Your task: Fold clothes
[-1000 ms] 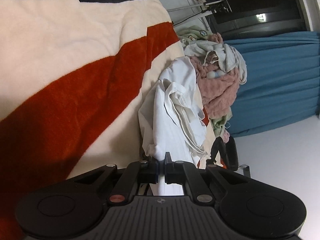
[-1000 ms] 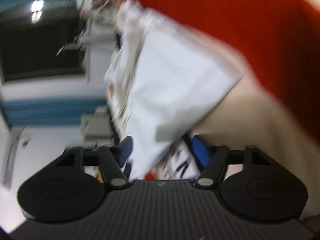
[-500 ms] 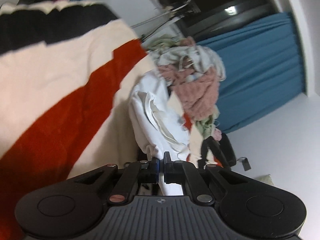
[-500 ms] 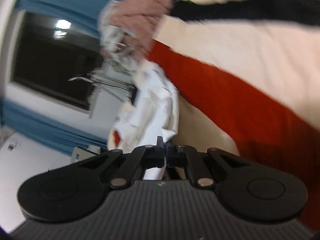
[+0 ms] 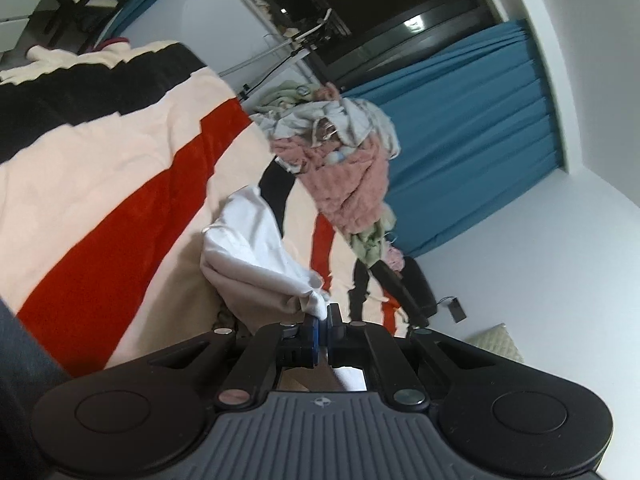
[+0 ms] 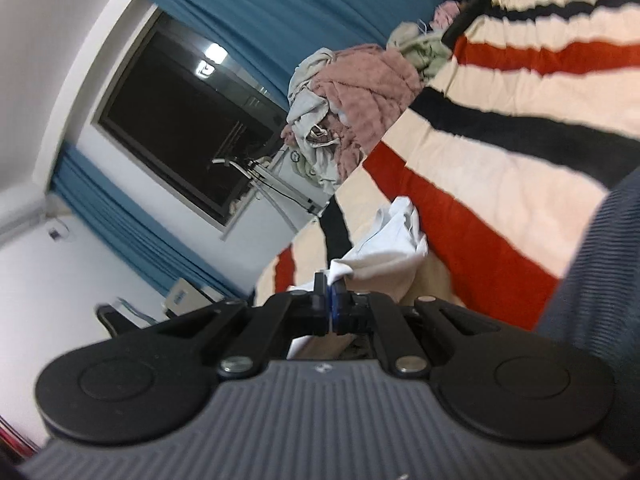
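The left hand-held gripper has its jaws closed narrow on a corner of the white garment; the cloth is pinched between the blue-padded fingertips. The right hand-held gripper is likewise clamped on another edge of the same white garment, a fold of fabric showing just above its fingertips. The garment is bunched and hangs between the two grippers, its body against the striped blanket, which shows cream, red and black bands and covers the bed. Whether the garment rests fully on the blanket or is partly lifted cannot be told. At the far end of the blanket stands a heap of unsorted laundry, with a pink fleecy piece, grey-white items and a pale green item visible. Beyond the heap are blue curtains and a dark window. A dark ribbed sleeve intrudes at the right edge of the right wrist view.
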The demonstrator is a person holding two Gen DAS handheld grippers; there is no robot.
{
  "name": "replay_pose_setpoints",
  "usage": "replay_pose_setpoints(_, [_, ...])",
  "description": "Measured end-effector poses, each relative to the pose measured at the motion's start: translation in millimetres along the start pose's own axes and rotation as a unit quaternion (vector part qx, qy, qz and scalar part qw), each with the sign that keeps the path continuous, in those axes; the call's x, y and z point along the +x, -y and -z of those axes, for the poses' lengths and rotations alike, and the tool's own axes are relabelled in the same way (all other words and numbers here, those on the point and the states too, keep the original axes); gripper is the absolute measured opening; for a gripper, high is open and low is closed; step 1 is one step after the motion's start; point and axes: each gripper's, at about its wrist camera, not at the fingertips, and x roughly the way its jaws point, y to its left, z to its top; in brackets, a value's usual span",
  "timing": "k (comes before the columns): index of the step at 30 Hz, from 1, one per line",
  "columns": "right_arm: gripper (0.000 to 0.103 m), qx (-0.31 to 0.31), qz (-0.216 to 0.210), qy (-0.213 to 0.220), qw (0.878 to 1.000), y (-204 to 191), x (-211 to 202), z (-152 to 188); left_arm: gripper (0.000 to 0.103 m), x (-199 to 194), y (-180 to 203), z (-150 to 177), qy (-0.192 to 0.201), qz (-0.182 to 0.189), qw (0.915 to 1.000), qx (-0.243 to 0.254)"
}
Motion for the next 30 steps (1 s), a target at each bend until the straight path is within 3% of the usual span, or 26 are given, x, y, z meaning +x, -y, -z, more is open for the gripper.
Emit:
replay_pose_setpoints(3, [0.004,-0.005,0.017,0.001,1.000,-3,14,-7,0.003,15,10,-12,-0.006,-0.012,0.9999,0.009])
replay_pose_setpoints(6, [0.004,0.010,0.023,0.007,1.000,-10,49,-31,0.004,51,31,-44,-0.011,-0.019,0.9993,0.030])
replay_pose_setpoints(13, [0.005,0.022,0.064,0.001,0.998,-37,187,-92,0.004,168,62,-116,0.006,-0.109,0.9922,0.061])
replay_pose_setpoints(16, [0.005,0.008,0.077,-0.015,0.997,-31,242,-99,0.004,214,47,-123,0.010,-0.141,0.9863,0.085])
replay_pose_setpoints(19, [0.005,-0.001,0.091,-0.046,0.995,-12,274,-96,0.004,235,13,-117,0.003,-0.141,0.9867,0.081])
replay_pose_setpoints(26, [0.005,0.020,0.079,-0.075,0.994,33,304,-83,0.004,277,-11,-118,0.002,-0.135,0.9827,0.126])
replay_pose_setpoints(30, [0.006,0.011,0.084,-0.078,0.993,44,330,-88,0.004,308,-23,-123,-0.018,-0.144,0.9816,0.124])
